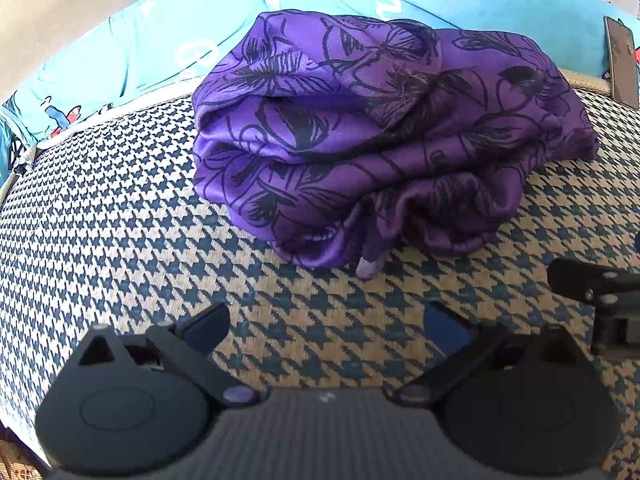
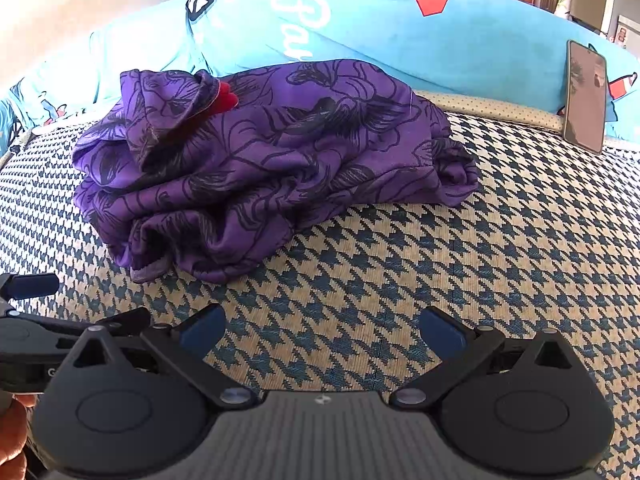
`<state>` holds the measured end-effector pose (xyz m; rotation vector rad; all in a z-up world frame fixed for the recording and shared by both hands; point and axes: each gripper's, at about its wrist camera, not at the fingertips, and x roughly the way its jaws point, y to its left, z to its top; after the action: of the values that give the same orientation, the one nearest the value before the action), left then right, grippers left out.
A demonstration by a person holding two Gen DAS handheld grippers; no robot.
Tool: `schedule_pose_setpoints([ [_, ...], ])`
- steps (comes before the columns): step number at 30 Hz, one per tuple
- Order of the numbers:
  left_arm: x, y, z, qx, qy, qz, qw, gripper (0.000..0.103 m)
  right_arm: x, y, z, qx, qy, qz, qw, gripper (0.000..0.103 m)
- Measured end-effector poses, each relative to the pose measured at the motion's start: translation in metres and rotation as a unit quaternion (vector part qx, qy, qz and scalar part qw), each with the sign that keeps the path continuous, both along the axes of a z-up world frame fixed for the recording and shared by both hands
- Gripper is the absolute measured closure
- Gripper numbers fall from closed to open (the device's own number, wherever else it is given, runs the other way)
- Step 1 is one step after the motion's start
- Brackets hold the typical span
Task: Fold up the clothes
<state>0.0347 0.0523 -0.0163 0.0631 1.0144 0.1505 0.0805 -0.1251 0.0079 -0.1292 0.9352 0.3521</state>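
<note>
both claws waiting wide, purple bundle lying just ahead

nearest the lenses, the left gripper (image 1: 326, 330) is sitting with its jaws spread wide and nothing between them, its dark blue pads (image 1: 208, 326) hovering over bare cover. the right gripper (image 2: 322, 330) is doing the same, wide and gripping nothing. the two tools are sitting close side by side, each one showing at the edge of the other's view.

under both, the houndstooth cover (image 2: 460, 264) is spreading out as a coarse woven surface in teal and tan, flat and grippy-looking.

beyond the fingers, the purple garment (image 1: 360, 140) is lying as a loose, rounded bundle, apart from both claws. it is looking satiny, thin and slippery, printed with black line flowers, with soft rolled folds stacked on its left side and a pale hem corner (image 1: 368, 268) poking out toward the tools. its long axis is running left to right across both views. from the left claw it is lying straight ahead; from the right claw it is lying ahead and to the left, so the left one is judged better lined up for the hem corner. a bit of red (image 2: 225, 98) is showing on top in the right view.

farther back, a light blue printed cushion (image 2: 400, 40) is rising behind the bundle, with a phone (image 2: 586, 98) leaning against it at right.
</note>
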Motion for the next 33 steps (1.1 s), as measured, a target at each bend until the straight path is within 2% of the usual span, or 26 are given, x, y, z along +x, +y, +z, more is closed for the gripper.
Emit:
schedule_pose_setpoints([
  [33, 0.0024, -0.0017, 0.0013, 0.002, -0.003, 0.015, 0.9999, 0.0, 0.0008, -0.0014, -0.0006, -0.001, -0.002, -0.005, 1.0, 0.0],
])
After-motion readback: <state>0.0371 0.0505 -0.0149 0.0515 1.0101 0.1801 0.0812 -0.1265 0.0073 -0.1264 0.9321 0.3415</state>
